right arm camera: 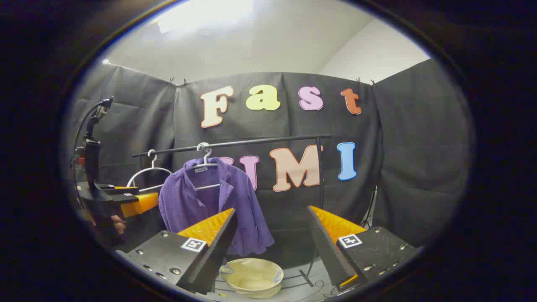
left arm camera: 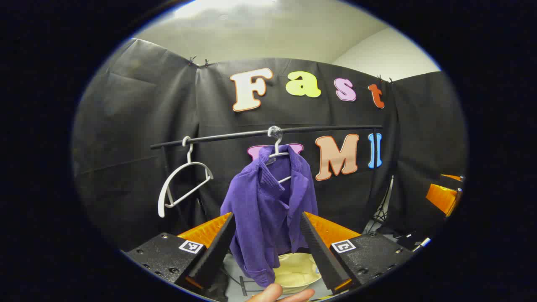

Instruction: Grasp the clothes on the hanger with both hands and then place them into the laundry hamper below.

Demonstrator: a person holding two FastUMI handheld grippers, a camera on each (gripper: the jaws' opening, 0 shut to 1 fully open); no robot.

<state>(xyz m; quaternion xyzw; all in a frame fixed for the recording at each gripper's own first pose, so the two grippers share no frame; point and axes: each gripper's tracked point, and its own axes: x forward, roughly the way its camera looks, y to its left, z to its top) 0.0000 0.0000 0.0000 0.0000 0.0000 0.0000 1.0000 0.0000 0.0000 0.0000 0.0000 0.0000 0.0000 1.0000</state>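
Two wide-open, empty hand-held grippers, left and right, before black-draped rail, purple shirt, cream hamper.

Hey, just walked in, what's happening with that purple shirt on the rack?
A person holds a claw in each hand, facing a purple shirt that hangs on a white hanger from a black rail. The left claw is open and lined up on the shirt, not touching it. The right claw is open too, farther back. A cream hamper waits below. A second hanger hangs bare.
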